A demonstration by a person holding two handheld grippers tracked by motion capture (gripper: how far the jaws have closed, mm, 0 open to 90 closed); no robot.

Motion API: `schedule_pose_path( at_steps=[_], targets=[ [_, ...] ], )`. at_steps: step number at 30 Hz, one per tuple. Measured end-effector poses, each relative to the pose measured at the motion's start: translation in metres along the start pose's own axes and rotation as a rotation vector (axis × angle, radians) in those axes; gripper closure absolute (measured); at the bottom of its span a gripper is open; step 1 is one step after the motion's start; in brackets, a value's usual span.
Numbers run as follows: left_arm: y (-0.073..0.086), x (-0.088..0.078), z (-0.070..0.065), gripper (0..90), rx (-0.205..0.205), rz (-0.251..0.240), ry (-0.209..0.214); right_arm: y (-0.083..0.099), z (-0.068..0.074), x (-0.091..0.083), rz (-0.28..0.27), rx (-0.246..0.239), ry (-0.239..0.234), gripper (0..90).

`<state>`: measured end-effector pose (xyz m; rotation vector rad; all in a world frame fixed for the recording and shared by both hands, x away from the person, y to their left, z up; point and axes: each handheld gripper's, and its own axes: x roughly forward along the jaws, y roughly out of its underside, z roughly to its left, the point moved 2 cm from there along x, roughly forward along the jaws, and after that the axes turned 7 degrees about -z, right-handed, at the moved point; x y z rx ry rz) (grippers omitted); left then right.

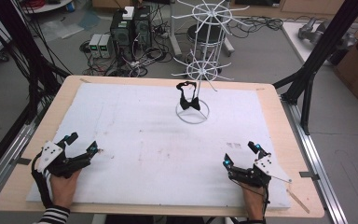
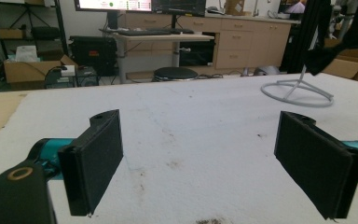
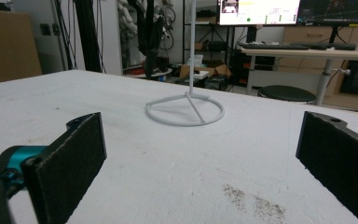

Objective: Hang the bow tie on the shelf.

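High view: left tool (image 1: 80, 143) lower left, jaws wide, empty. Black bow tie (image 1: 188, 99) hangs on white wire rack (image 1: 200, 70), upper centre of desk (image 1: 135, 140). Right tool (image 1: 240, 154) lower right, also wide open, empty. Likely next: reach fwd, pinch tie's knot, lift clear of hook. Hook attachment hard to make out.

White wire display stand (image 1: 200, 56) stands upright at the far centre of the white table covering (image 1: 135, 140), ring base resting flat. A black item, possibly a bow tie (image 1: 188, 99), hangs from a lower spoke, just above the ring base.
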<state>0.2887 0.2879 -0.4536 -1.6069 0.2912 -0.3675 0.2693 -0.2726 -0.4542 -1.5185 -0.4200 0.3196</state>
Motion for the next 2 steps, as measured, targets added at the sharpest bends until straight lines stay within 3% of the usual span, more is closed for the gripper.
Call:
schedule_pose_path(
  at_steps=[2],
  targets=[
    [0.0000, 0.0000, 0.0000, 15.7, 0.000, 0.001, 0.000, 0.0002, 0.0005, -0.0004, -0.003, 0.002, 0.000, 0.4]
  ],
)
